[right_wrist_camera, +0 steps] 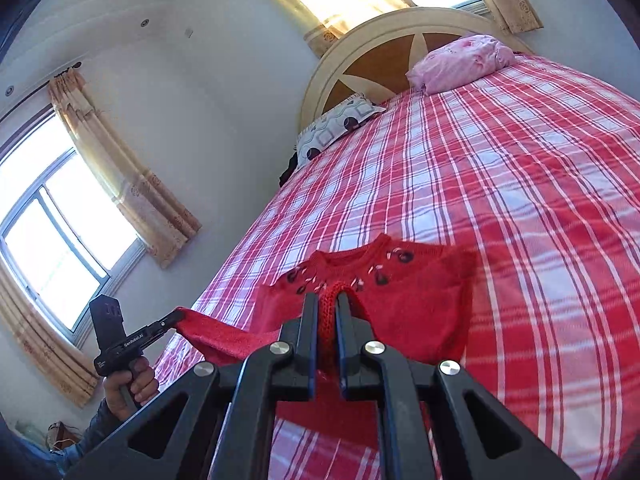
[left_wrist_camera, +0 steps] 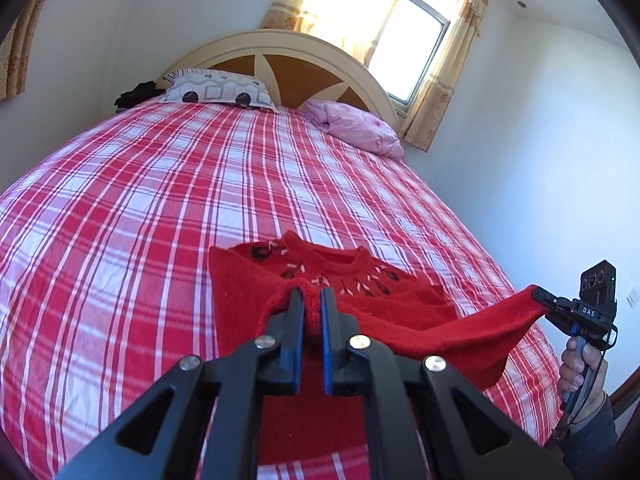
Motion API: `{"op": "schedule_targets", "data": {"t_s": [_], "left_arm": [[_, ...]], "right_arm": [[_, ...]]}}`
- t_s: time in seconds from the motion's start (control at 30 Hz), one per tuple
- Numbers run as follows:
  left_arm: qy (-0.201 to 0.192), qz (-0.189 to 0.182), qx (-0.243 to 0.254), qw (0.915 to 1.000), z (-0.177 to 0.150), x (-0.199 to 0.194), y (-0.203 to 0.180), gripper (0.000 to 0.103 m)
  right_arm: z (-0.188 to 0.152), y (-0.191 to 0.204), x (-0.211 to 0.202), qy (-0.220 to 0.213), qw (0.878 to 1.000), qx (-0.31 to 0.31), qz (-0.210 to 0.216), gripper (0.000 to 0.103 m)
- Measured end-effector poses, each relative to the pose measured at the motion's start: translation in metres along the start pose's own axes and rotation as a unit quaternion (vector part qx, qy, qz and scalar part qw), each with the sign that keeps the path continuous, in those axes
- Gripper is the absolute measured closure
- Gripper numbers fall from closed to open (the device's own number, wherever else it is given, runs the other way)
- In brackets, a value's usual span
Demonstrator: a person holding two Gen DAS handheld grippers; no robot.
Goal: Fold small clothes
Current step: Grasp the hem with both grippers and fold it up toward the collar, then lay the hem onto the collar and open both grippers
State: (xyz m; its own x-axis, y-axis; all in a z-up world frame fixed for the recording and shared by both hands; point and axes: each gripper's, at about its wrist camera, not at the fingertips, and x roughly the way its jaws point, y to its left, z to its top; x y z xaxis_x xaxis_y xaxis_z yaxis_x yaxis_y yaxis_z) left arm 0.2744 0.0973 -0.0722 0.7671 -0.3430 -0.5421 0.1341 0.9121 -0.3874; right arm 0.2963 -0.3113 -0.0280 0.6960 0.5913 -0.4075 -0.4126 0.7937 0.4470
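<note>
You had both grippers, left [left_wrist_camera: 308, 300] and right [right_wrist_camera: 326, 304], clamped on the hem of the red sweater [left_wrist_camera: 340, 280]; soft, light knit, sagging between them above the bed [left_wrist_camera: 160, 184].

Bed w/ red-white plaid sheet [left_wrist_camera: 160, 200] fills most of both views. Cream arched headboard [left_wrist_camera: 280, 46] w/ brown panels at far end. 2 pillows against it: grey-white patterned pillow [left_wrist_camera: 218, 91] on 1 side, crumpled pink pillow [left_wrist_camera: 356, 126] on the other. Dark clothing pile [left_wrist_camera: 134, 96] just beside patterned pillow. Window [left_wrist_camera: 412, 52] behind headboard, yellow curtains [left_wrist_camera: 448, 80]. 2nd window [right_wrist_camera: 52, 216] on side wall.
</note>
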Motion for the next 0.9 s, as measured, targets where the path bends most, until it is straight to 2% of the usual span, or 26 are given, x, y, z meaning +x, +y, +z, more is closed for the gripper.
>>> {"op": "schedule_targets", "data": {"t_s": [0.33, 0.6, 0.8, 0.83, 0.87, 0.9], "left_arm": [[0.032, 0.031, 0.004, 0.999, 0.034, 0.08, 0.019, 0.096], [0.073, 0.056, 0.0, 0.9957, 0.032, 0.143, 0.039, 0.096], [0.069, 0.08, -0.016, 0.9943, 0.038, 0.165, 0.055, 0.09], [0.064, 0.085, -0.023, 0.994, 0.041, 0.166, 0.058, 0.085], [0.061, 0.087, -0.029, 0.9939, 0.042, 0.167, 0.061, 0.082], [0.058, 0.083, -0.036, 0.9942, 0.043, 0.165, 0.064, 0.077]], "right_arm": [[0.04, -0.046, 0.071, 0.021, 0.999, 0.021, -0.025, 0.096], [0.053, -0.093, 0.14, 0.06, 0.996, 0.047, -0.045, 0.096], [0.059, -0.141, 0.179, 0.081, 0.99, 0.11, -0.043, 0.094], [0.06, -0.145, 0.182, 0.08, 0.989, 0.114, -0.053, 0.084], [0.063, -0.15, 0.184, 0.077, 0.988, 0.117, -0.069, 0.053], [0.065, -0.155, 0.186, 0.073, 0.987, 0.124, -0.077, 0.035]]}}
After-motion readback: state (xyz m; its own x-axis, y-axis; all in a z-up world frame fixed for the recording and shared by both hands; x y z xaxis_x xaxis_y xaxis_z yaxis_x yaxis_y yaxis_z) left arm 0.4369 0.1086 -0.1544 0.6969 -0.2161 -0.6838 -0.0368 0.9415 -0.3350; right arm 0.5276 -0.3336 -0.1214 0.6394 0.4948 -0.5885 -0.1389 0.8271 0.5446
